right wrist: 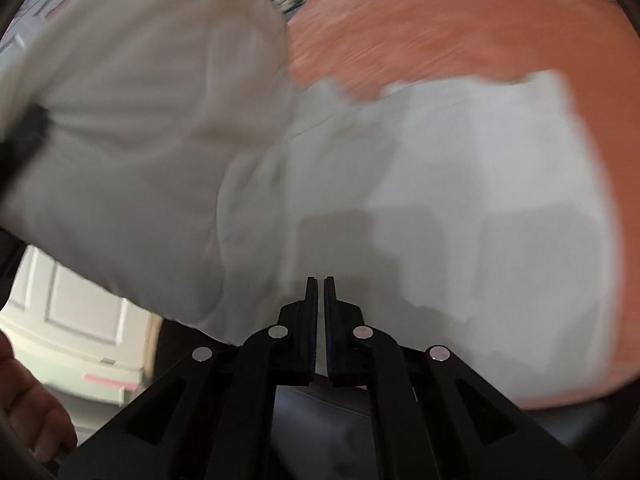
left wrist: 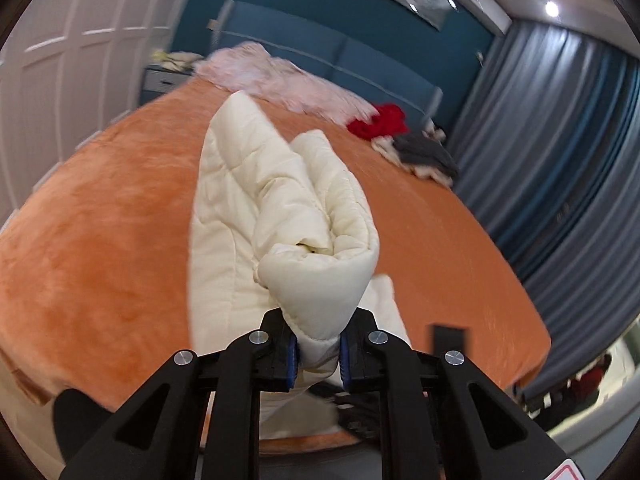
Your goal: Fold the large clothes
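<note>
- left wrist view: cream quilted jacket [left wrist: 256, 200] lies lengthwise on the orange bed cover [left wrist: 100, 240], stretching away from the camera toward the far side of the bed; a padded fold of it is lifted clear of the rest.
- left gripper [left wrist: 318, 354]: jaws clenched on the stitched hem of that lifted fold, cloth pinched between the two blue pads.
- right wrist view, heavily blurred: the same jacket [right wrist: 440, 200] fills most of the frame, one part flat on the bed cover [right wrist: 440, 32], another part raised at the left of the frame.
- right gripper [right wrist: 320, 292]: jaws pressed almost together with only a thin slit between them, holding nothing, tips just above the flat part of the jacket.
- bare fingers [right wrist: 36, 412] show at the lower left edge of the right wrist view.
- beyond the jacket, left wrist view: pale pink fluffy blanket [left wrist: 276, 76] at the head of the bed; red garment [left wrist: 380, 120] and grey garment [left wrist: 424, 152] near the far right edge of the bed.
- surroundings: blue headboard [left wrist: 360, 60], grey-blue curtains [left wrist: 560, 140], white panelled wardrobe doors [left wrist: 80, 40].
</note>
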